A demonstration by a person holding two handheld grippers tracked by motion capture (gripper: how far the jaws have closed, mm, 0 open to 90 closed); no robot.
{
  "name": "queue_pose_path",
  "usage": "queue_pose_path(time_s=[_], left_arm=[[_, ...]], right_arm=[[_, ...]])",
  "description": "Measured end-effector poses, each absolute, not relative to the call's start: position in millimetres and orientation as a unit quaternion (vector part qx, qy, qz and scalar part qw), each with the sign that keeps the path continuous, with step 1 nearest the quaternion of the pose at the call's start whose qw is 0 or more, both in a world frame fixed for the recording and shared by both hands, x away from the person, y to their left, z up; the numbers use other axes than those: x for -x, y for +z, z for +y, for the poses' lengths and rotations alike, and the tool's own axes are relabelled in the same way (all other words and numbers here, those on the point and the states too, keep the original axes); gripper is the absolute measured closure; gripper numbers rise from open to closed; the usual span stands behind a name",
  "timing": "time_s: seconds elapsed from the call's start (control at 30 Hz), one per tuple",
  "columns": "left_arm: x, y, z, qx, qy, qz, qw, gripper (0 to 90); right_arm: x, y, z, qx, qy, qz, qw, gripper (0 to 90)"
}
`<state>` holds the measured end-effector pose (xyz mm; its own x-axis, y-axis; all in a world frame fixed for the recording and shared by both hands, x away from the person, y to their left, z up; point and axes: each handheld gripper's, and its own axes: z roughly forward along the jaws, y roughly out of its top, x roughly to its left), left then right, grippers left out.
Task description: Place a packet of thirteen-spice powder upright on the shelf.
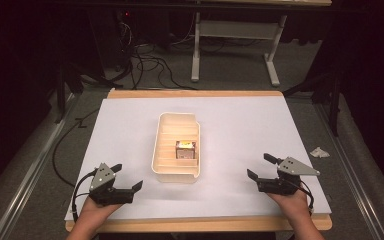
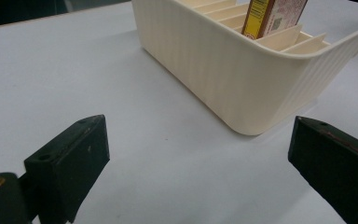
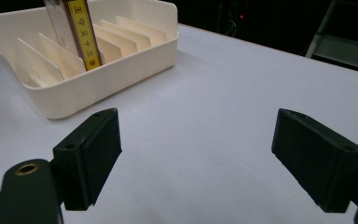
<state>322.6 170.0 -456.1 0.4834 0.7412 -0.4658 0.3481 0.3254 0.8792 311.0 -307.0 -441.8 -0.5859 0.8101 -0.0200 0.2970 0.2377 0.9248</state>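
Note:
A cream slotted tray (image 1: 164, 145) sits in the middle of the white table, its ribbed wall (image 2: 223, 70) close ahead in the left gripper view. A small box (image 1: 185, 149) stands upright in one of its slots; its yellow edge (image 3: 84, 37) shows in the right gripper view and its printed side (image 2: 272, 16) in the left gripper view. My left gripper (image 1: 126, 178) rests near the front left, open, with nothing between its jaws. My right gripper (image 1: 260, 166) rests near the front right, open and empty as well. Both stand apart from the tray.
The white sheet (image 1: 130, 135) covers a wooden tabletop (image 1: 195, 93) with bare room on both sides of the tray. A crumpled scrap (image 1: 319, 152) lies on the floor off the right edge. Cables (image 1: 145, 62) and a table frame (image 1: 235, 30) lie beyond.

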Motion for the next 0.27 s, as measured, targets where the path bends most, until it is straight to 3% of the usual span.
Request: queue_pose_path(time_s=[0.27], left_arm=[[-322.3, -455.7, 170.4, -0.560, 0.149, 0.485, 0.655, 5.6]], right_arm=[[-312.1, -443.8, -309.3, -0.381, 0.490, 0.740, 0.258, 15.8]])
